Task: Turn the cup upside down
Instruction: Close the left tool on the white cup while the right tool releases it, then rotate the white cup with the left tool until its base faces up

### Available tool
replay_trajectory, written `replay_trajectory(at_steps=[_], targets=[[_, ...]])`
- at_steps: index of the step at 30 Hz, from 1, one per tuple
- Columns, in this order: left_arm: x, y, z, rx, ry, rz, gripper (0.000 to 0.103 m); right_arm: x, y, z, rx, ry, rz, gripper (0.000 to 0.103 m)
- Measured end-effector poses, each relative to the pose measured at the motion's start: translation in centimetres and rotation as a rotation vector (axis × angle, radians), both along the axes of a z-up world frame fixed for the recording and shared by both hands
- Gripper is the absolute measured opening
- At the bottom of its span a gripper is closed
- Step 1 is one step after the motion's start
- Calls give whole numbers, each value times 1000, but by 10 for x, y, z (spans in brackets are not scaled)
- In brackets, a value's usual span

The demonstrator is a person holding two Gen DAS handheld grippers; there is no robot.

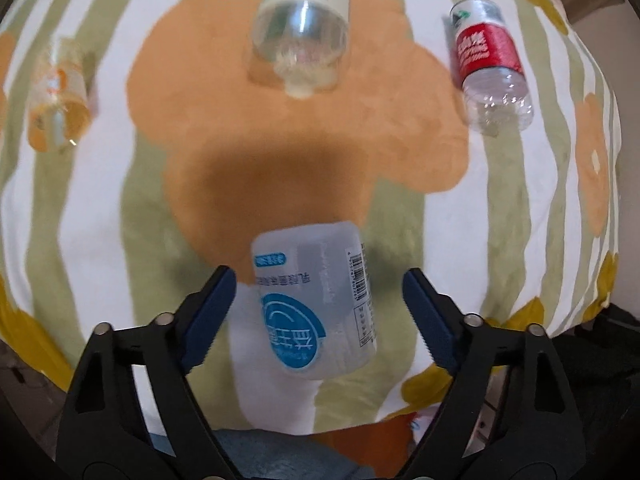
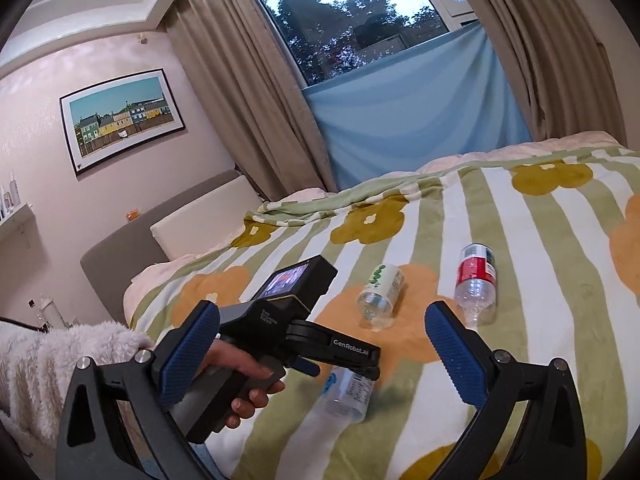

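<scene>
A clear plastic cup with a blue and white label (image 1: 316, 300) rests on the striped flower blanket (image 1: 100, 208), its print upside down in the left wrist view. My left gripper (image 1: 318, 280) is open, one blue pad on each side of this cup with a gap on both sides. The right wrist view shows the same cup (image 2: 348, 396) tilted under the left gripper (image 2: 352, 364), which a hand (image 2: 244, 376) in a fluffy white sleeve holds. My right gripper (image 2: 322, 316) is open and holds nothing, hovering above the bed nearer the camera.
Three more cut bottle cups lie on their sides on the blanket: a green-labelled one (image 1: 300, 36), a red-labelled one (image 1: 488, 64) and an orange-labelled one (image 1: 56, 92). The bed's near edge is just below the left gripper. A headboard (image 2: 120, 248), curtains and a window stand behind.
</scene>
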State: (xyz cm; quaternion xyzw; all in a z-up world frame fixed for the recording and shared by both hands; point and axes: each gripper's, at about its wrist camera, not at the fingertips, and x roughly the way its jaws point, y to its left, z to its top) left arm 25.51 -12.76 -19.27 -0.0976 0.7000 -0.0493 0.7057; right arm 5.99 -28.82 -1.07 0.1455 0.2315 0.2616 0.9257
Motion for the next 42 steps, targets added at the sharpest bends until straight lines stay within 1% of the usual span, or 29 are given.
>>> replay_trajectory(at_steps=[1, 2, 3, 6, 10, 13, 17, 19, 20, 22, 23, 25, 26, 27, 29, 30, 32, 35, 37, 39, 42], targets=[[0, 0, -4, -8, 15, 1, 78, -2, -1, -1, 1, 0, -3, 103], [1, 0, -6, -5, 24, 1, 75, -3, -3, -3, 7, 0, -6, 103], [2, 0, -9, 5, 29, 1, 74, -4, -4, -5, 16, 1, -5, 103], [5, 2, -14, 19, 33, 5, 73, -5, -6, -11, 28, 11, -2, 103], [11, 6, -18, 8, 48, 10, 73, -7, -7, -17, 23, 25, -1, 103], [16, 8, -23, -7, 49, 6, 61, -5, -8, -21, 17, 42, -4, 103], [19, 15, -23, -26, 28, 10, 61, -5, -10, -24, 27, 54, -16, 103], [21, 20, -12, -35, -24, -1, 61, -6, -12, -24, 33, 52, -20, 103], [19, 20, -6, -40, -66, -14, 61, -7, -12, -23, 35, 51, -23, 103], [14, 23, 14, -57, -205, -50, 61, -7, -12, -23, 35, 52, -25, 103], [9, 24, 26, -72, -317, -75, 61, -7, -12, -23, 38, 54, -27, 103], [-1, 22, 41, -61, -473, -115, 61, -8, -12, -23, 41, 60, -29, 103], [-9, 21, 45, -58, -553, -135, 61, -8, -11, -23, 43, 61, -33, 103], [-18, 18, 45, -47, -653, -156, 61, -9, -11, -23, 45, 62, -37, 103], [-30, 15, 44, -32, -772, -174, 61, -10, -10, -24, 45, 68, -49, 103], [-35, 14, 39, -35, -815, -171, 61, -10, -10, -24, 43, 70, -55, 103], [-35, 11, 31, -44, -853, -154, 61, -11, -9, -24, 36, 83, -70, 103], [-32, 17, 18, -30, -853, -129, 61, -13, -9, -26, 32, 98, -85, 103], [-37, 19, 10, -13, -822, -146, 61, -15, -7, -28, 20, 105, -90, 103], [-43, 26, 10, -5, -793, -175, 61, -15, -6, -31, 12, 112, -91, 103], [-47, 23, 11, 19, -765, -226, 61, -13, -3, -36, 26, 128, -83, 103]])
